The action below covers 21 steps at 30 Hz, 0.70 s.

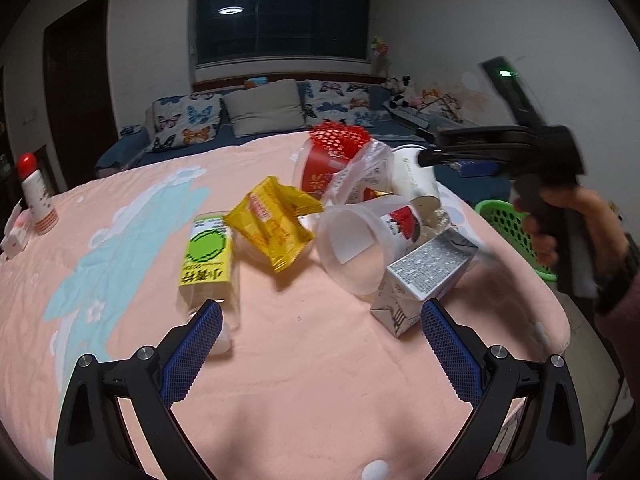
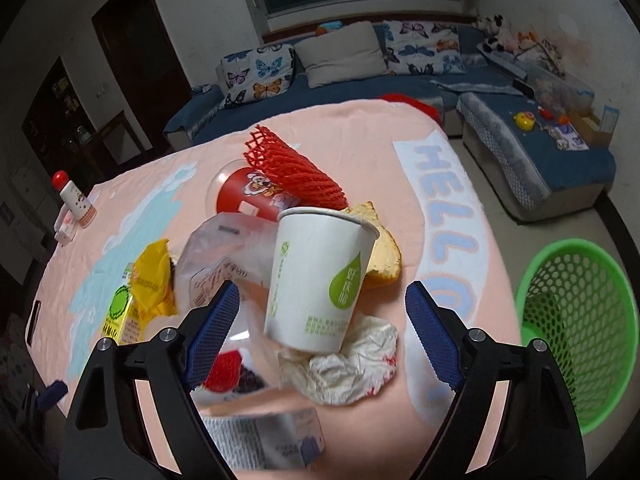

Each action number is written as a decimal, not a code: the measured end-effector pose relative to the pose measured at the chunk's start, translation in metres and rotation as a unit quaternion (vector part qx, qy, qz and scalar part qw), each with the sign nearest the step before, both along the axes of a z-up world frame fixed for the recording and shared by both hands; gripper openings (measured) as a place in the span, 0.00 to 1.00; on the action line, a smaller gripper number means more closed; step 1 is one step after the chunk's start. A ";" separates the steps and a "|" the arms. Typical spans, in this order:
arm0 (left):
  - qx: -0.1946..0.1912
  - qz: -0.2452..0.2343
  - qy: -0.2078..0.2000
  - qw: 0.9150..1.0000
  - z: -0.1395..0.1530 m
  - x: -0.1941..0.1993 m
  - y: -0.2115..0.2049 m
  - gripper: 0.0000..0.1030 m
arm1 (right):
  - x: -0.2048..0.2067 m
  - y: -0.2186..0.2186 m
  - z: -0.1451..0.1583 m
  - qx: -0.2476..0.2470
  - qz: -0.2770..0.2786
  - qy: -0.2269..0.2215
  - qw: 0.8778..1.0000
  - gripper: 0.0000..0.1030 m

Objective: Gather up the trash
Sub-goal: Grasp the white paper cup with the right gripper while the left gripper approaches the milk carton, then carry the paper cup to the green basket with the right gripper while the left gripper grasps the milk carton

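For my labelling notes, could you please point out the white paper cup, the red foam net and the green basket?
white paper cup (image 2: 320,276): right wrist view, side wall.
red foam net (image 2: 296,174): right wrist view, mesh middle.
green basket (image 2: 580,320): right wrist view, perforated inner wall.

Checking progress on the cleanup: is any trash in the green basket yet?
No: through the green basket mesh and opening in the right wrist view, only its bare green inside shows.

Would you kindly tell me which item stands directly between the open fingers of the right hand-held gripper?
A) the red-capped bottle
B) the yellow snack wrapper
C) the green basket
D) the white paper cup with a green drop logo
D: in the right wrist view, the white paper cup fills the gap ahead of the right hand-held gripper, whose jaws stand wide apart.
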<state>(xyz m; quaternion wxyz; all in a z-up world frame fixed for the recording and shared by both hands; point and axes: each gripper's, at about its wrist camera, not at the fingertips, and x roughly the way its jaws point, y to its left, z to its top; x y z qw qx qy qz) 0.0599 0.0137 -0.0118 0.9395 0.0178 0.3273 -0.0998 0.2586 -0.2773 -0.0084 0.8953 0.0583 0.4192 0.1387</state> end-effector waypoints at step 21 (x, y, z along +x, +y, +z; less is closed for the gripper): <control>0.022 -0.201 0.010 0.979 0.009 0.031 -0.064 0.79 | 0.032 0.001 -0.021 0.044 0.005 0.061 0.997 0.61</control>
